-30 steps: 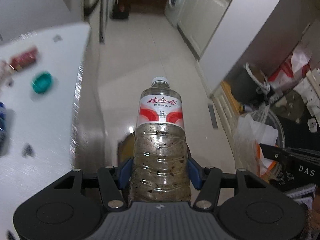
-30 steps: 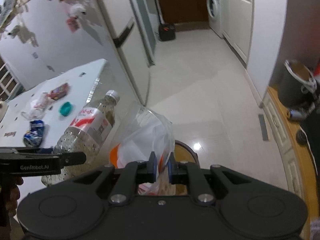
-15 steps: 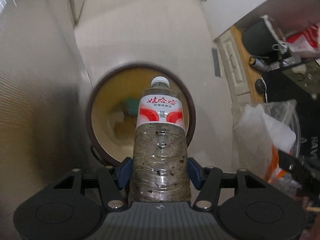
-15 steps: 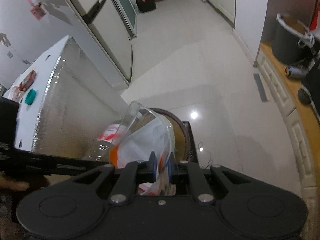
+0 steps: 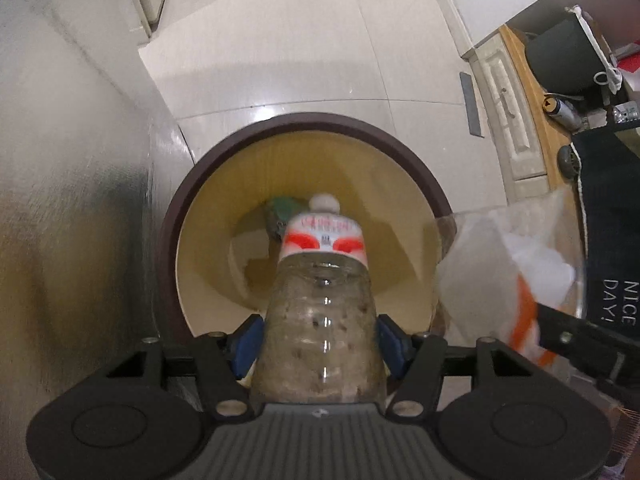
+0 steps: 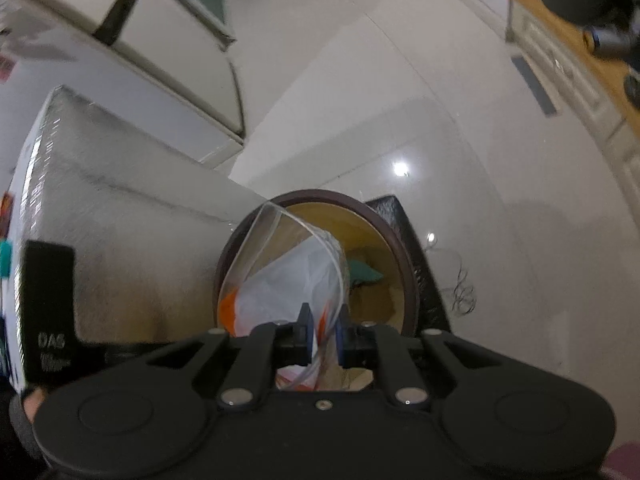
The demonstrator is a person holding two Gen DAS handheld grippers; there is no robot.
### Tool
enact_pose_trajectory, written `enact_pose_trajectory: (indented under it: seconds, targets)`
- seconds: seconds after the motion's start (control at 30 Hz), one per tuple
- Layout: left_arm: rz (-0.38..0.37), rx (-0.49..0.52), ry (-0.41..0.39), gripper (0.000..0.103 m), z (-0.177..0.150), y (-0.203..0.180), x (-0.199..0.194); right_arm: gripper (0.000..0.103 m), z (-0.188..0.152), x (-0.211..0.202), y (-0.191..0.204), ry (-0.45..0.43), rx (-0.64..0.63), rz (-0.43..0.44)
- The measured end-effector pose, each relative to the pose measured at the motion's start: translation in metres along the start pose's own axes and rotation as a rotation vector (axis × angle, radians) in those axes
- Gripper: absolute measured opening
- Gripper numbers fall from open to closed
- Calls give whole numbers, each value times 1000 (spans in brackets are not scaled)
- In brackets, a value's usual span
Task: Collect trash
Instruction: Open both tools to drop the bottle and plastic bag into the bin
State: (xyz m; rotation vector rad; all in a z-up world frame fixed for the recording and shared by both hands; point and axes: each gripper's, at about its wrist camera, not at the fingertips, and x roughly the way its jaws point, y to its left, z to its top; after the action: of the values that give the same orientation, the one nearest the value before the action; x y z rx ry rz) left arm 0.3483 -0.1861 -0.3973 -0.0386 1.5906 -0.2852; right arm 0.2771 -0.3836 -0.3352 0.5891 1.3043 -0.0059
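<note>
My left gripper (image 5: 320, 344) is shut on a clear plastic bottle (image 5: 320, 312) with a red and white label and a white cap. The bottle points down into a round bin (image 5: 188, 208) with a dark brown rim and yellow inside. A teal item (image 5: 282, 210) lies in the bin. My right gripper (image 6: 322, 334) is shut on a clear plastic bag (image 6: 292, 276) holding white and orange scraps, held over the bin (image 6: 404, 264). The bag also shows in the left wrist view (image 5: 508, 268).
A silvery counter side (image 5: 72, 200) stands left of the bin. A white fridge (image 6: 168, 64) stands behind it. A cabinet with a wooden top (image 5: 516, 120) and clutter lies to the right. Pale tiled floor (image 6: 460, 128) surrounds the bin.
Both grippers have moved closer over the bin. The bottle has tilted down further into the bin's mouth. The bag now hangs over the bin's rim.
</note>
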Motion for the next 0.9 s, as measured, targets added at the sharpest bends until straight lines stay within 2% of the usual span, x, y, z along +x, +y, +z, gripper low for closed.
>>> enact_pose_trajectory:
  seconds: [0.23,0.33,0.43,0.57,0.9]
  targets:
    - [54,65,33,62,-4,2,10,11,6,44,-10,48,61,-54]
    - [40,49,27,63,-9,8,12,11,7,55,-11,63,58,-69]
    - [21,35,11,76,-12,12,11,12,12,64,-9,69,58,-66]
    - [31,44,9,82,-15,8,12,12,15,71,-4,72,29,-70]
    - [47,77,-2,83,-34,9,2,12,13,76,-1,94,-5,-101]
